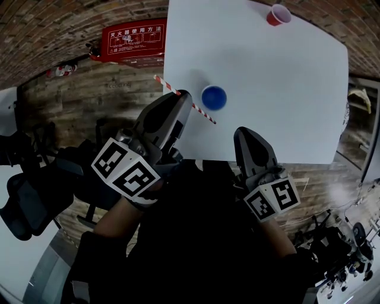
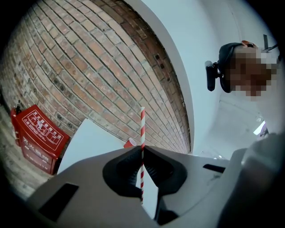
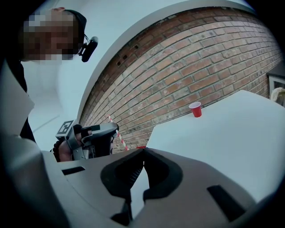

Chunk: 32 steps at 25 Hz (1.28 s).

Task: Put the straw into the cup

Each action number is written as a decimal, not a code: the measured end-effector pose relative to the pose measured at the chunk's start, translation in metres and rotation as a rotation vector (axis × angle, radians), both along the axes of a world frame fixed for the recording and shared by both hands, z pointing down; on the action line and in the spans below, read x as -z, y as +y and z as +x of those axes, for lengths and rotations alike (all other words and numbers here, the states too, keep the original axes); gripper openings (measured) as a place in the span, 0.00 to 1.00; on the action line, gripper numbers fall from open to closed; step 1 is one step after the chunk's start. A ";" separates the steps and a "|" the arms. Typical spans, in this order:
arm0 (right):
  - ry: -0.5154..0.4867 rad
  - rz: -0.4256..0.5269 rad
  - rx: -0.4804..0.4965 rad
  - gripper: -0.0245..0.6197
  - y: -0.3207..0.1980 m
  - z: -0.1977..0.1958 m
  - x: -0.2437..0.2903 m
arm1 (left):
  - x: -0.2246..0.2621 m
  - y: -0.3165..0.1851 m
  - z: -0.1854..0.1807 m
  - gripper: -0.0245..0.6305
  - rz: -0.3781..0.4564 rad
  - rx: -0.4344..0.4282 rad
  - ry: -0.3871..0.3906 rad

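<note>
Nearest the head camera, two grippers with marker cubes are being held out over the near edge of a white table [image 1: 285, 89]. A red-and-white striped straw [image 1: 202, 113] is being pinched by the left gripper [image 1: 185, 98], whose jaws are being pressed together on it partway along its length (in the left gripper view it is being shown upright between the tips). The straw is being held aslant above the table. One end is being poked out past the table's left edge, and the other is being kept just beside the near rim of the blue cup [image 1: 214, 98], outside it. The right gripper [image 1: 243, 133] is being held by the table's front edge, its jaws being kept together on nothing. A red cup [image 1: 278, 15] is being seen at the far corner, well apart from both grippers.
</note>
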State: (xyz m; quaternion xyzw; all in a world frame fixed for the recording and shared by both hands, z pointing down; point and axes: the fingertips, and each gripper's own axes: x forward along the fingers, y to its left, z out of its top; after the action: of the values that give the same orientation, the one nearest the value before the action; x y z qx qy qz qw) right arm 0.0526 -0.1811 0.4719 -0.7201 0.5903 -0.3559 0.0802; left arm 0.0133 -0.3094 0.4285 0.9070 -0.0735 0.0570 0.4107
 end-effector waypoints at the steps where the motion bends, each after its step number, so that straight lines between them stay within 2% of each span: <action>1: -0.004 -0.002 0.002 0.07 -0.002 0.000 -0.002 | -0.001 -0.003 0.004 0.08 0.002 0.001 0.001; 9: -0.022 -0.016 0.008 0.07 -0.014 0.010 -0.013 | -0.009 -0.022 0.031 0.08 0.022 -0.003 0.009; 19: -0.049 -0.036 -0.009 0.07 -0.021 0.024 -0.031 | -0.038 -0.027 0.048 0.08 0.011 -0.017 -0.031; 28: -0.062 -0.043 0.001 0.07 -0.018 0.018 -0.038 | -0.059 -0.022 0.047 0.08 0.054 -0.027 -0.078; 32: -0.052 -0.043 0.010 0.07 -0.016 0.017 -0.037 | -0.063 -0.018 0.048 0.08 0.125 -0.046 -0.105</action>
State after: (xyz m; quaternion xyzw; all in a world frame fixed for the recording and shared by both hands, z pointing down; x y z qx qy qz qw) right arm 0.0691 -0.1975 0.5090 -0.7092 0.5838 -0.3875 0.0779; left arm 0.0613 -0.3272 0.4916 0.9280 -0.0777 0.1094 0.3475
